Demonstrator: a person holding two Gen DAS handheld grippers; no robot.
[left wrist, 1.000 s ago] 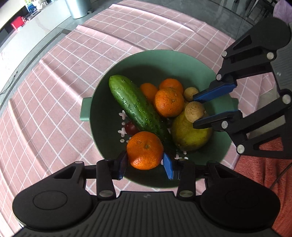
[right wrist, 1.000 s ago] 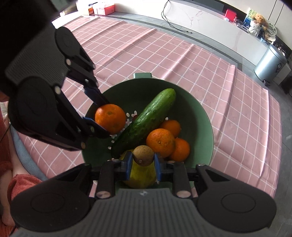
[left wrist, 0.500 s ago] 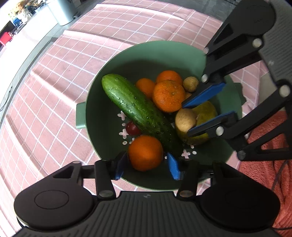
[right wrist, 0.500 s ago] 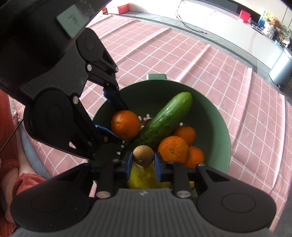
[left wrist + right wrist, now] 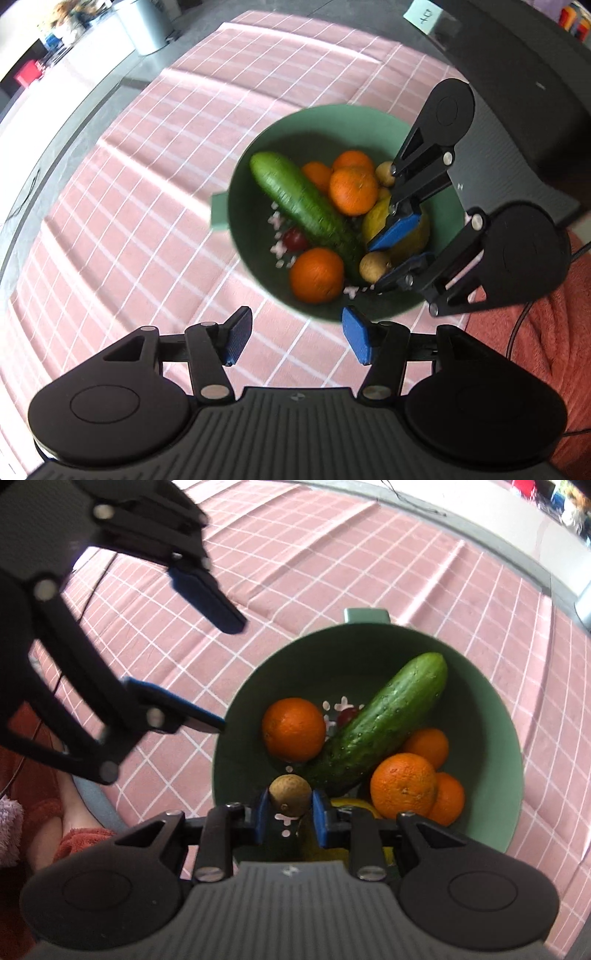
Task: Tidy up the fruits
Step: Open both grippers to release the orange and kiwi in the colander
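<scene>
A green bowl (image 5: 325, 133) on the pink cloth holds a cucumber (image 5: 303, 206), several oranges (image 5: 352, 190), a yellow-green fruit (image 5: 376, 218), a small red fruit (image 5: 295, 238) and a small brown fruit (image 5: 386, 173). One orange (image 5: 316, 275) lies loose near the bowl's near wall. My left gripper (image 5: 295, 332) hangs above the bowl's near rim; its jaws are opening and nothing is between them. My right gripper (image 5: 290, 812) is shut on another small brown fruit (image 5: 290, 794), held low inside the bowl beside the cucumber (image 5: 384, 723).
A pink checked tablecloth (image 5: 147, 206) covers the table around the bowl. A grey bin (image 5: 147, 26) stands on the floor beyond the table's far edge. A person's red clothing (image 5: 535, 350) is at the near right.
My left gripper let go of the orange, which now rests in the bowl, then spread wide and rose back off it. My right gripper carried the brown fruit lower, toward the bowl's near side.
</scene>
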